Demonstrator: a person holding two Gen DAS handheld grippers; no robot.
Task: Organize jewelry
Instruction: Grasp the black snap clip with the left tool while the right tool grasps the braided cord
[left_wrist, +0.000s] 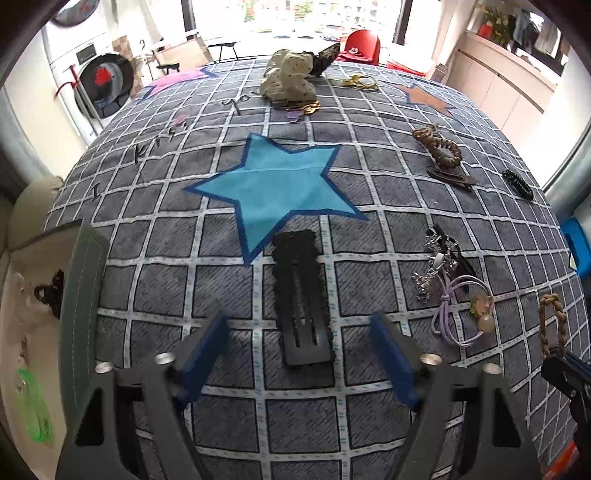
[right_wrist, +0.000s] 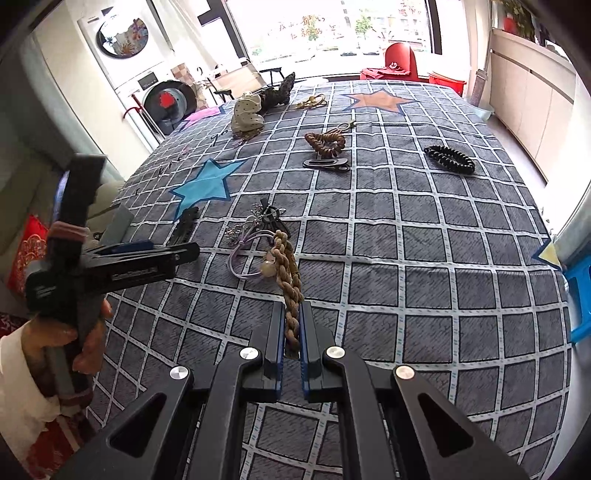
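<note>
At six o'clock of the left wrist view, left hand-held gripper (left_wrist: 299, 360) spread wide astride black hair clip (left_wrist: 302, 295) on desk (left_wrist: 369, 424); right wrist view, right hand-held gripper (right_wrist: 291, 332) clamped on braided brown band (right_wrist: 288, 273), liable to snag purple tie (right_wrist: 245, 251) alongside.

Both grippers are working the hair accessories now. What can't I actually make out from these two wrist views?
- Storage box contents, left wrist view: cut off by the frame edge and its wall.
- Lower end of the braided brown band, right wrist view: hidden between the right gripper fingers.
- Pile beside the purple hair tie: too tangled to count.
</note>
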